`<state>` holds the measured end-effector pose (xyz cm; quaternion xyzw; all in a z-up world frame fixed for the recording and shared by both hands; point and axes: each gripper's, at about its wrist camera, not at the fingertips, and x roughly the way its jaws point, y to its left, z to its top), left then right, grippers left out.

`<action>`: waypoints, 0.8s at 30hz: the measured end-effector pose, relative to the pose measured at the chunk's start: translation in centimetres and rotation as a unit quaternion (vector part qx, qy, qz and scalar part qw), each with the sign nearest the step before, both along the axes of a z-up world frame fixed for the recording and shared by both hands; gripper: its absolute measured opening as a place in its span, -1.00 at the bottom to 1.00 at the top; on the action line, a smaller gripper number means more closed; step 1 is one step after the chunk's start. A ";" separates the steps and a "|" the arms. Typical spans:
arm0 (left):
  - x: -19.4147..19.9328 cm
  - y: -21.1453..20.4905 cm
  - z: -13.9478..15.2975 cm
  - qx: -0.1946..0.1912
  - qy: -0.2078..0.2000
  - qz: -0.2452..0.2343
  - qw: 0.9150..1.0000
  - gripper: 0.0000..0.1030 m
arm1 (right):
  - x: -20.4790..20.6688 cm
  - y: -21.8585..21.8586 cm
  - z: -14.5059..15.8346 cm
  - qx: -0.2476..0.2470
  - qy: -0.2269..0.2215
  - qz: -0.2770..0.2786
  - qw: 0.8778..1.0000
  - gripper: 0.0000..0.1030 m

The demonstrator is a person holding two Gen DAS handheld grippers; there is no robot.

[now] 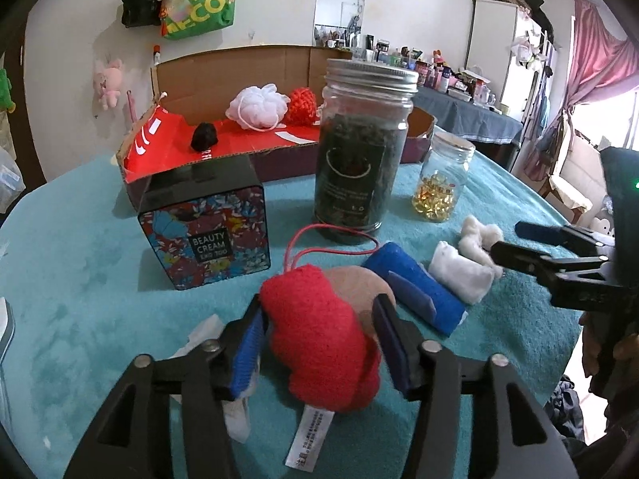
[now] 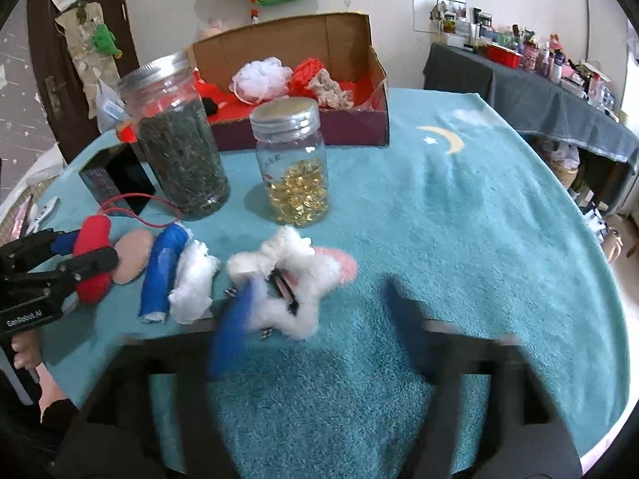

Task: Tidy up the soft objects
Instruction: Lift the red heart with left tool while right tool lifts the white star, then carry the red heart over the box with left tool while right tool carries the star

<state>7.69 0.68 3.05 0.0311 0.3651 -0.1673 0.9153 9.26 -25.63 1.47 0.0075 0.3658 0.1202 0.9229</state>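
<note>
Left gripper (image 1: 319, 343): clamped on red knitted plush (image 1: 319, 339), on teal cloth (image 1: 100, 279) beside blue roll (image 1: 415, 291). Right gripper (image 2: 315, 327): jaws spread, blurred, around white fluffy clip (image 2: 287, 275). Beyond: dark-filled jar (image 2: 179, 143), capsule jar (image 2: 295, 159), cardboard box (image 2: 351, 40).

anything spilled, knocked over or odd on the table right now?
Nothing spilled; both jars stand upright, capped. Only oddity: the fluffy white star clip lies with its black metal clasp facing up, beside the right hand-held gripper, which is motion-blurred. The red plush sits between the left hand-held gripper pads.
</note>
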 end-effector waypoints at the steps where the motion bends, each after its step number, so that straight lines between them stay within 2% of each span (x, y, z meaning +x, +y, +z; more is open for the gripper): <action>1: -0.1 0.0 0.0 0.001 -0.002 0.000 1.000 0.15 | -0.2 0.0 0.2 -0.001 -0.011 0.002 1.000 0.59; 8: -0.6 -0.1 0.1 0.010 -0.008 0.004 1.000 0.16 | 0.1 1.4 -0.1 -0.028 -0.010 0.013 0.999 0.59; 15: -0.6 -0.5 -0.6 0.026 -0.005 0.014 1.000 0.16 | 0.9 2.4 -1.1 -0.061 0.002 -0.002 0.998 0.59; 17: -0.5 -0.6 -0.6 0.027 -0.003 0.012 1.000 0.03 | 1.1 2.5 -1.2 -0.062 0.006 0.000 0.998 0.57; 19: -0.6 -0.6 -0.6 0.022 -0.002 0.009 1.000 0.00 | 1.1 2.6 -1.2 -0.056 0.005 0.011 0.998 0.35; 20: -0.6 -0.6 -0.5 0.023 -0.003 0.009 1.000 -0.02 | 1.0 2.6 -1.2 -0.050 0.003 0.016 0.999 0.10; 21: -0.6 -0.7 -0.4 0.023 -0.004 0.008 1.000 -0.03 | 0.8 2.6 -1.2 -0.049 0.001 0.019 0.999 -0.02; 24: -0.7 -0.6 0.3 0.018 -0.013 0.004 1.000 -0.04 | 0.7 2.4 -0.8 -0.027 0.002 0.027 0.999 -0.08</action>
